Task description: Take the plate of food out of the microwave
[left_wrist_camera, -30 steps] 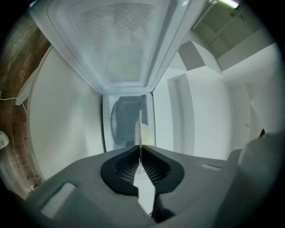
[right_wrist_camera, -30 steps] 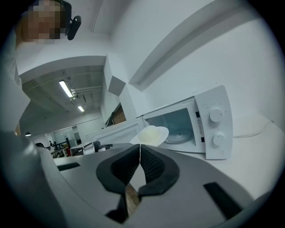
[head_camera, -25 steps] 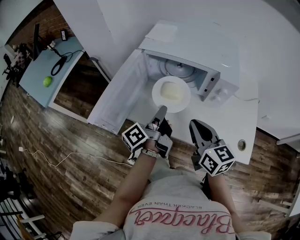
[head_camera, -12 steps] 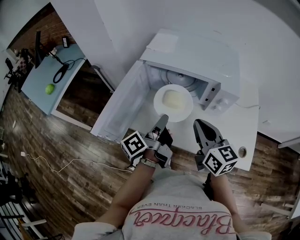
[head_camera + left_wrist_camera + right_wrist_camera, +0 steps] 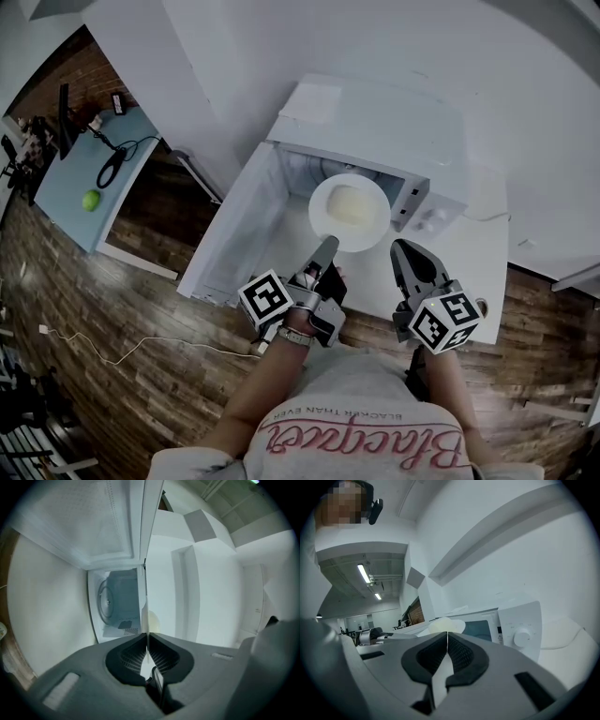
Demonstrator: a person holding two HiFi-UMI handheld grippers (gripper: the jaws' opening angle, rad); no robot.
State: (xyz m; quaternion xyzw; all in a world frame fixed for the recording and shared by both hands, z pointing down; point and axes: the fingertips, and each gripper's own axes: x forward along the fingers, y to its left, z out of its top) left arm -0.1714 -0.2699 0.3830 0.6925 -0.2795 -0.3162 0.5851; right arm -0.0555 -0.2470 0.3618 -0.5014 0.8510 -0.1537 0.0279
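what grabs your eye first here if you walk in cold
The white plate of pale food, pinched at its near rim by the left tool, is at the mouth of the open microwave. Its door hangs wide to the left, and the right tool is shut and empty beside the plate.

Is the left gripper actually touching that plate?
Touching. The left gripper view shows the left gripper with its jaws closed on the thin rim of the plate.
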